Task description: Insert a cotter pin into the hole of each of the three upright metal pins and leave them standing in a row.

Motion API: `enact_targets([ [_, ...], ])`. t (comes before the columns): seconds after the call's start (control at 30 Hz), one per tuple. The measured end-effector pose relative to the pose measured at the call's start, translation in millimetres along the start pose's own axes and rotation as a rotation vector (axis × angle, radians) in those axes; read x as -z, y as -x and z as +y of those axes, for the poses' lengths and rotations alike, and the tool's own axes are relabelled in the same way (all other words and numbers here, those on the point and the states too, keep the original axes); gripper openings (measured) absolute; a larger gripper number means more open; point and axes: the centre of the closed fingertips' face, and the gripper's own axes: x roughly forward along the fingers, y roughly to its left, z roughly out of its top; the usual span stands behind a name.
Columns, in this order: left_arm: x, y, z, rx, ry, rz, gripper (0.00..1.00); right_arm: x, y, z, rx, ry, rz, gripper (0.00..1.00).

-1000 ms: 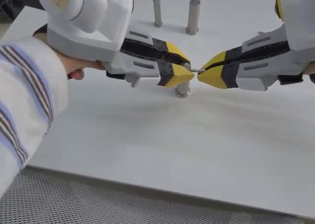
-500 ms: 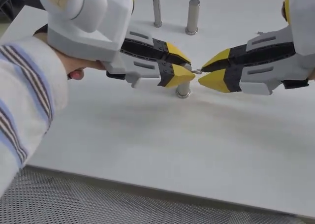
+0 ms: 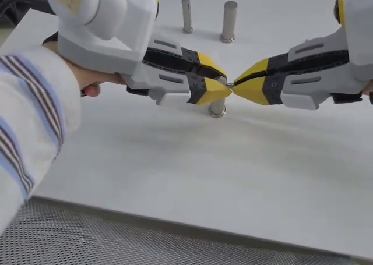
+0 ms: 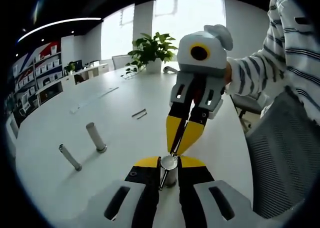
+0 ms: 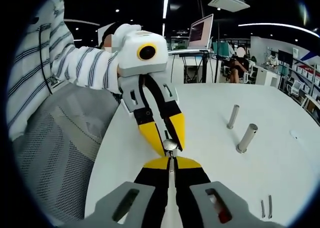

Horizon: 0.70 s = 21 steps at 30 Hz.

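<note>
My left gripper (image 3: 220, 84) is shut on the top of the near metal pin (image 3: 217, 107), which stands upright on the white table. In the left gripper view its yellow jaws (image 4: 169, 162) clamp that pin (image 4: 169, 172) from both sides. My right gripper (image 3: 235, 84) comes from the right, tip to tip with the left one. It is shut on a thin cotter pin (image 5: 171, 166) whose end meets the pin head (image 5: 170, 145). Two more metal pins (image 3: 186, 13) (image 3: 228, 21) stand upright at the back.
Spare cotter pins (image 4: 139, 113) lie on the table beyond the two far pins, seen again at the lower right of the right gripper view (image 5: 265, 207). The table's front edge (image 3: 192, 224) meets a grey mesh chair. A potted plant (image 4: 151, 49) stands far off.
My right gripper has moved left toward the held pin. The gap with the bare cotter pin seen half a second ago has closed. The left gripper holds still.
</note>
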Motion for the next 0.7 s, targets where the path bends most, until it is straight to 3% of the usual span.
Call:
enact_targets([
  [0.2,0.2,-0.3,0.6,-0.009,-0.007,0.002,0.1,-0.9,-0.8,0.6,0.017,0.009,0.008,0.01],
  [0.23,0.6,0.0,0.5,-0.01,-0.01,0.001,0.1,-0.5,-0.2,-1.6,0.039,0.02,0.016,0.03],
  [0.33,3.0,2.0,3.2,-0.02,-0.01,0.007,0.12,-1.7,2.1,0.1,0.042,0.019,0.022,0.15],
  [0.47,-4.9,7.5,-1.0,-0.039,0.037,-0.044,0.28,-4.6,5.7,2.2,0.061,0.024,0.025,0.16],
  [0.57,-5.8,13.8,-5.2,-0.048,0.056,-0.057,0.36,-7.7,9.2,3.1,0.078,0.014,0.018,0.18],
  [0.7,1.5,30.1,-1.2,-0.074,0.07,-0.072,0.52,-11.5,14.8,5.1,0.099,-0.017,-0.009,0.24],
])
